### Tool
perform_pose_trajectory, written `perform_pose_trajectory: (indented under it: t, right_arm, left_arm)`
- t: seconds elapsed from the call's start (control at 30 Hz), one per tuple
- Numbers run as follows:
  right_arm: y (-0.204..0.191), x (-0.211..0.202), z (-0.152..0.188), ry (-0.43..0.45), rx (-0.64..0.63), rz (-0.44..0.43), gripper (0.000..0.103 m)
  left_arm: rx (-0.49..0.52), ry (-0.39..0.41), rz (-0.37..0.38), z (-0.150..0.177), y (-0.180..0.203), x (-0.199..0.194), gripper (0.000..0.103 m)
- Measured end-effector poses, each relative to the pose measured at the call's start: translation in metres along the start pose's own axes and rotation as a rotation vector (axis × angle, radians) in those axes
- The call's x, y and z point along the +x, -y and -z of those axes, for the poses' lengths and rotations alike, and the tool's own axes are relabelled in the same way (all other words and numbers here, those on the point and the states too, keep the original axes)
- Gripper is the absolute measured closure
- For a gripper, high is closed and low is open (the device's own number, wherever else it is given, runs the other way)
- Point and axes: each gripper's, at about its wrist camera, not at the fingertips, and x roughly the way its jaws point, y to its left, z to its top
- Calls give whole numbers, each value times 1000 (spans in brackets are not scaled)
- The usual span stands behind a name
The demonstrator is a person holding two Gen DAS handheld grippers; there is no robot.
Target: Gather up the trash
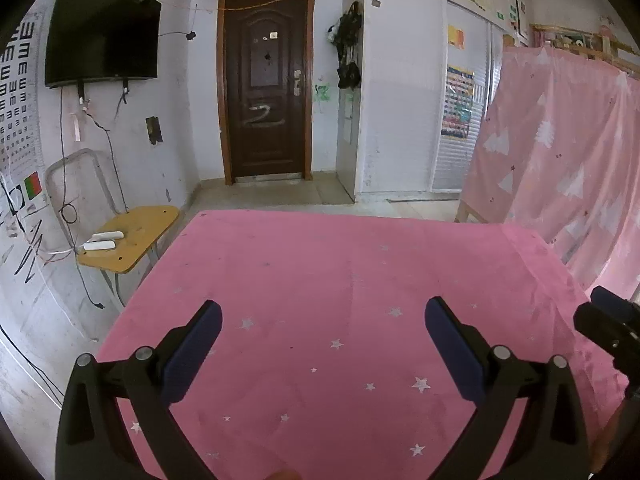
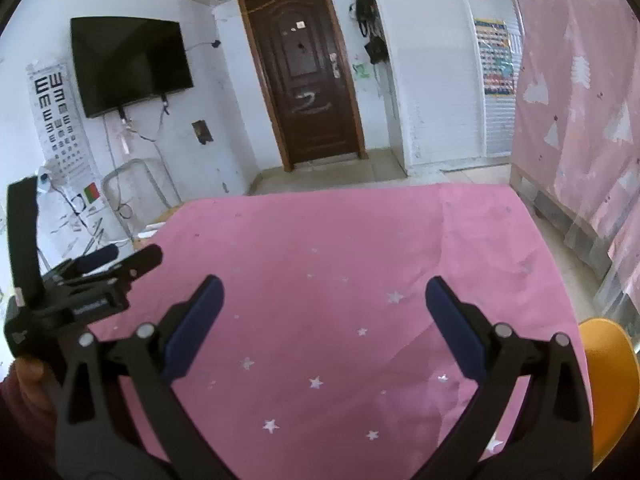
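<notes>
Left wrist view: a table under a pink star-print cloth (image 1: 340, 280) spreads below and ahead of the left gripper (image 1: 322, 322); its jaws stand wide apart with nothing between them, blue pads (image 1: 192, 352) facing inward. No piece of trash can be made out on the cloth in either view, so where the task's thing lies relative to either claw cannot be told.

Beyond the table's far edge, straight ahead of the claw: a dark brown door (image 1: 266, 88). Ahead and to the left: a black wall-mounted screen (image 1: 100, 32), an eye chart (image 1: 16, 92) at the far left edge, and a wooden-seated chair (image 1: 132, 240) just beside the table's left edge, bearing two white oblong items (image 1: 102, 240). Ahead and to the right: a pink tree-print drape (image 1: 560, 152) hung over a wooden frame.

Right wrist view: the right gripper (image 2: 324, 306) hovers over the same cloth (image 2: 340, 248), jaws likewise spread wide and empty. To its left, the left gripper (image 2: 100, 276), held by a hand (image 2: 28, 376). To its lower right, off the table edge, an orange rounded object (image 2: 612, 380).
</notes>
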Motion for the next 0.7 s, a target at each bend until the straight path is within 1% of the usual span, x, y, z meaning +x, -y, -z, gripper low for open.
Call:
perform_pose_trajectory:
  t: [0.2, 0.7]
  right_arm:
    - [1, 0, 0, 3, -6, 0, 6]
    - [2, 1, -1, 6, -1, 4, 6]
  left_arm:
    - [-18, 9, -13, 2, -1, -1, 9]
    - [-3, 15, -15, 0, 1, -2, 9]
